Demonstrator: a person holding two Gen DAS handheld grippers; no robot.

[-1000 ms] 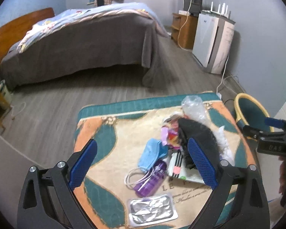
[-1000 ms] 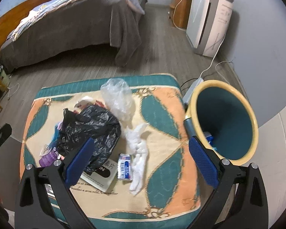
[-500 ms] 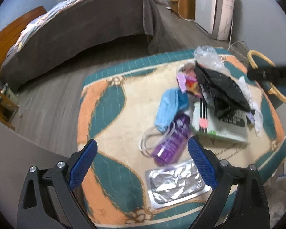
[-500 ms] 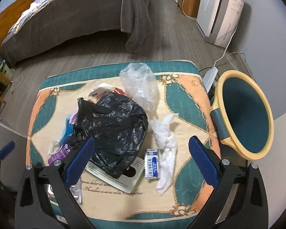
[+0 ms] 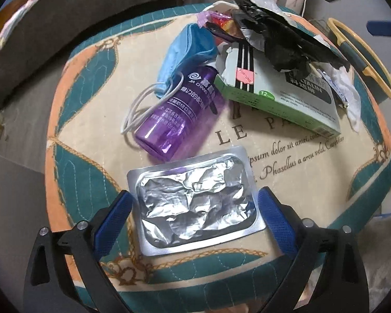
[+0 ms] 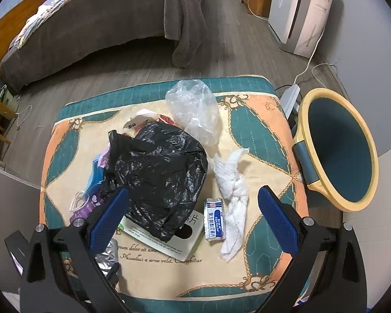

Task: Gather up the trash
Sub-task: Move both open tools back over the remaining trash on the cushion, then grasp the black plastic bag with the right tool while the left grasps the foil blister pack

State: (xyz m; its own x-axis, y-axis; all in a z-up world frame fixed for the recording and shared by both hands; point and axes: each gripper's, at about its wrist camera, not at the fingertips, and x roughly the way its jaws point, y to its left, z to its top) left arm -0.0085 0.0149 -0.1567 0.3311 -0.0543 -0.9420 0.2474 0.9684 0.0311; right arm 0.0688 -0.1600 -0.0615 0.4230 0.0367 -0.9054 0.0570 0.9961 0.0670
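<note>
Trash lies on a patterned cushion point(image 5: 91, 83) point(image 6: 260, 140). A silver blister pack point(image 5: 195, 206) sits between the open fingers of my left gripper point(image 5: 193, 221), near the cushion's front edge. Beyond it lie a purple bottle point(image 5: 177, 114), a blue face mask point(image 5: 187, 49), a green-and-white box point(image 5: 279, 96) and a black plastic bag point(image 5: 281, 39) point(image 6: 159, 174). My right gripper point(image 6: 193, 224) hovers open above a small blue-and-white packet point(image 6: 215, 219) and a white tissue point(image 6: 232, 185). A clear plastic bag point(image 6: 195, 109) lies at the back. A yellow-rimmed teal bin point(image 6: 336, 151) point(image 5: 362, 57) stands right of the cushion.
A bed with a grey cover point(image 6: 104, 26) stands beyond the cushion across wooden floor point(image 6: 234, 52). A white appliance point(image 6: 299, 13) and a power strip with cable point(image 6: 290, 96) are at the right wall, close to the bin.
My left gripper has dropped down and forward until its open fingers flank the blister pack. The right gripper has shifted slightly closer over the packet and tissue, still open.
</note>
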